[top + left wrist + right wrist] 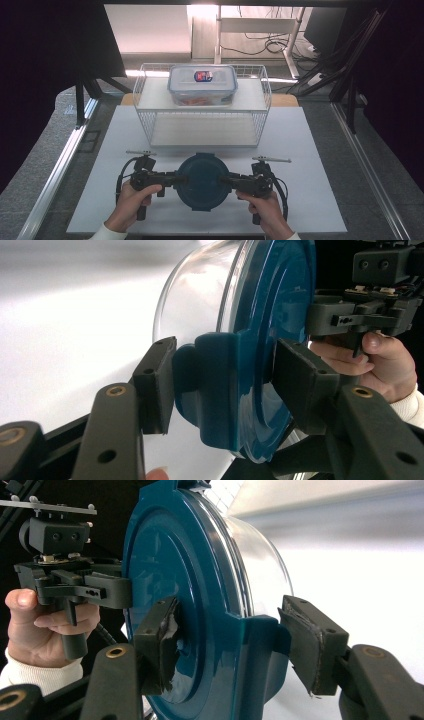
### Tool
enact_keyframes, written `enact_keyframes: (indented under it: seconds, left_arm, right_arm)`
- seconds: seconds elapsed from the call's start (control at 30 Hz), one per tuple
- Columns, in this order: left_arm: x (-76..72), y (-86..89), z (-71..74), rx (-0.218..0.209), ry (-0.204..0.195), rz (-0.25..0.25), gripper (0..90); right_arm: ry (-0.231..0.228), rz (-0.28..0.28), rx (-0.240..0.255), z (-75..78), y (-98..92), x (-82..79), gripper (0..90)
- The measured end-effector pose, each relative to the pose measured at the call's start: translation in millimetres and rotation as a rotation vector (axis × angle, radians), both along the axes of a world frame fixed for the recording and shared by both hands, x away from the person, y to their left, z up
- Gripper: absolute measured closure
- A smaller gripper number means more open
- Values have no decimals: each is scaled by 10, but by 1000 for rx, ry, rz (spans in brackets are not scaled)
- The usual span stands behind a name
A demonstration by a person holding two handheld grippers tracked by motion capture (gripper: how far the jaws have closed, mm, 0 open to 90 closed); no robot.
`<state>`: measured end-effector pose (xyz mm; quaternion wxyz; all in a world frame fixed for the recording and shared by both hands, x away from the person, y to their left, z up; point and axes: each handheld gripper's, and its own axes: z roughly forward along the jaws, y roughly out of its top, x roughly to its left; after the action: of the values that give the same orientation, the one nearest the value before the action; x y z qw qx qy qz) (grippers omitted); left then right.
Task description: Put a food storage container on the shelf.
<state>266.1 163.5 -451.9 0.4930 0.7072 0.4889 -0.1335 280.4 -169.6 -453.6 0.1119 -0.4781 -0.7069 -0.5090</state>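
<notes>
High view: both tongs, left tongs (181, 178) and right tongs (227, 180), pinch the blue-lidded round container (203, 181); rectangular lidded box (202, 84) sits on the wire rack (145, 100).

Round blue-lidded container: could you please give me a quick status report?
Left gripper and right gripper each shut on a lid clip, opposite sides. Round container held between them. Wire rack with lidded box stands beyond, apart.
</notes>
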Motion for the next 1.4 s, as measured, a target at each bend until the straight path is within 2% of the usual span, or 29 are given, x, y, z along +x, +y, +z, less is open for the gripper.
enact_keyframes:
  seconds: [0.23,0.47,0.73,1.17,1.4]
  left_arm:
    - [83,17,143,-11,-18,6,445]
    - [136,31,287,-31,-32,13,445]
    - [222,40,494,-37,-58,22,445]
    - [401,75,941,-34,-121,33,445]
    - [462,109,1097,-49,-143,41,444]
  right_arm:
    - [-31,-2,-6,188,21,106,410]
    - [-83,9,-28,412,41,199,410]
    - [-114,15,-32,657,61,309,410]
    - [-177,26,-31,1097,99,511,410]
    - [-215,24,-29,1296,135,581,410]
